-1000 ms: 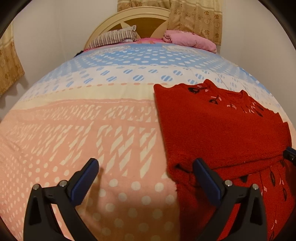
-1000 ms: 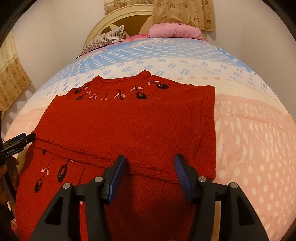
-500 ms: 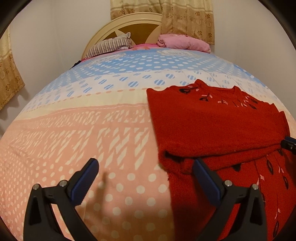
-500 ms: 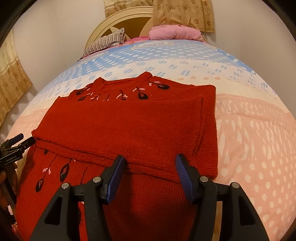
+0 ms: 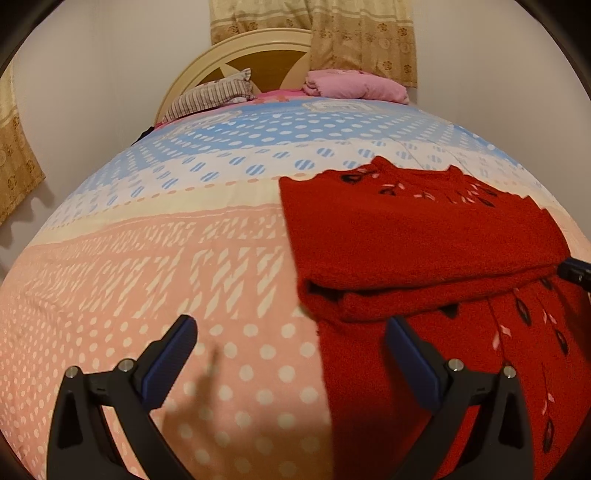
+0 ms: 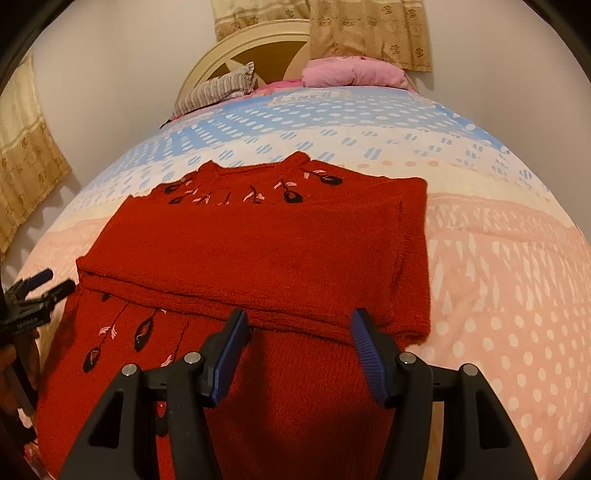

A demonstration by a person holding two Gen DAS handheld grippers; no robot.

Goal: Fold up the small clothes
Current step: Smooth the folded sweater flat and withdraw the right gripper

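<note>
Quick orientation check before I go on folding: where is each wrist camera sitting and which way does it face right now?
Left wrist: sits on the left gripper, facing down the bed toward the headboard; jaws open over the bedspread, the red sweater to its right; the right gripper's tip shows at the right edge.
Right wrist: sits on the right gripper, same heading, open above the sweater's folded sleeve; the left gripper and a hand show at the left edge.
Shared: the sweater, pink pillow, striped pillow.

A home bedroom: a bed (image 5: 155,258) with a dotted pink-and-blue quilt, a striped pillow (image 5: 210,96), a pink pillow (image 5: 354,85), a cream headboard (image 5: 251,48) and patterned curtains (image 5: 332,33).
</note>
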